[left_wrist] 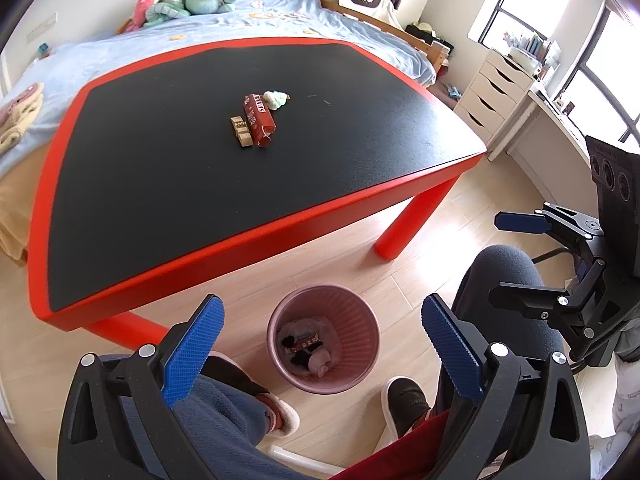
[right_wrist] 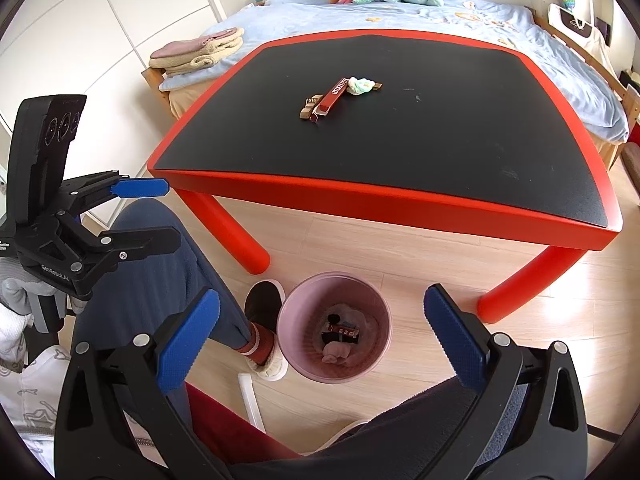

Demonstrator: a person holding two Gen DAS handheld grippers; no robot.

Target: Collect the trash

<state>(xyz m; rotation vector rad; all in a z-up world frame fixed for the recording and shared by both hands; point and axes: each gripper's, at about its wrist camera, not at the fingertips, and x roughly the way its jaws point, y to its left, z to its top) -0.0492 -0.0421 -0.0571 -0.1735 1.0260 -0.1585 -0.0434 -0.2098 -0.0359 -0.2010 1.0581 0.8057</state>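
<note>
Trash (left_wrist: 256, 120) mid-table, bin (left_wrist: 323, 338) below; both grippers (left_wrist: 320, 348) (right_wrist: 322, 340) wide, empty; clumped pieces may scatter when grabbed

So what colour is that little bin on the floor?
Pale pink, with ribbed walls: the waste bin shows best in the right wrist view.

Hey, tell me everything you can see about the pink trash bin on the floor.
The pink trash bin is a small round bucket with ribbed walls, plastic by the look of it. It stands upright and lidless on the light wood floor, just off the red table's near edge, between the person's two slippered feet. Inside lie crumpled wrappers, one dark red-brown, and a pale pinkish wad.
</note>
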